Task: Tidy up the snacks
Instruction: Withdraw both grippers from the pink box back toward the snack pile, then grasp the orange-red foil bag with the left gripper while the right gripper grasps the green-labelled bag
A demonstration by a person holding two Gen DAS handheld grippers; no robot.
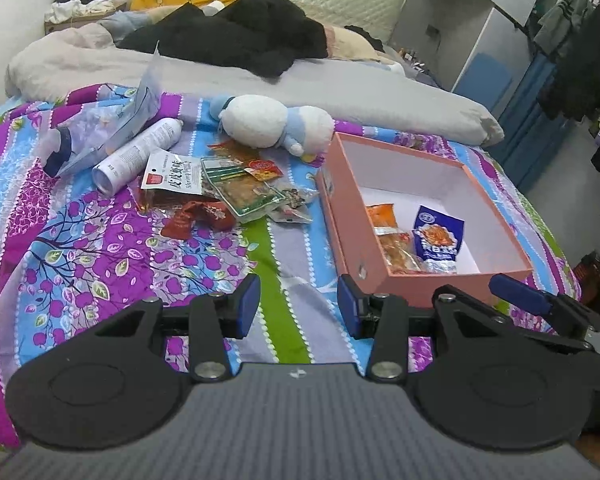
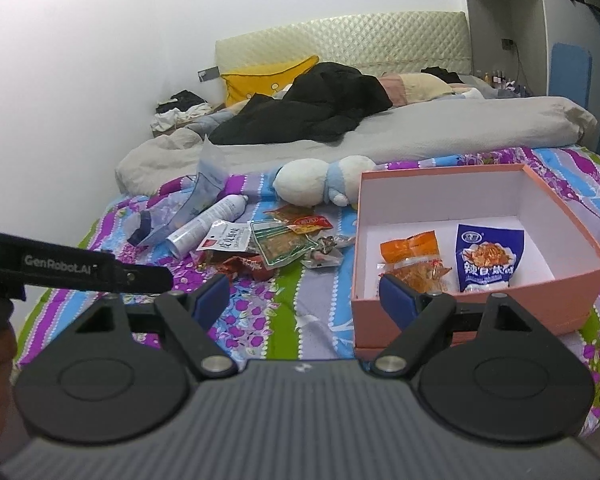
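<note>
Left claw (image 1: 298, 306) hovers over the bedspread (image 1: 100, 248), jaws partly apart and empty, nothing between the blue pads. Far left on the bed lie a clear bag (image 1: 140, 108) and a white can (image 1: 138, 154) on its side. Just right of the can sits the snack pile (image 1: 228, 192): a white-label pack, a green one and a red one, all overlapping, still outside the box. Behind the pile lies a plush toy (image 1: 276, 122). Right again, the pink box (image 1: 340, 216) stands open on the bed with two snacks inside at its near end, an orange pack (image 2: 414, 260) and a blue pack (image 2: 488, 258) side by side. Right claw (image 2: 304, 302) hangs near the box's near-left corner, jaws wide and empty, its right pad in front of the box wall.
</note>
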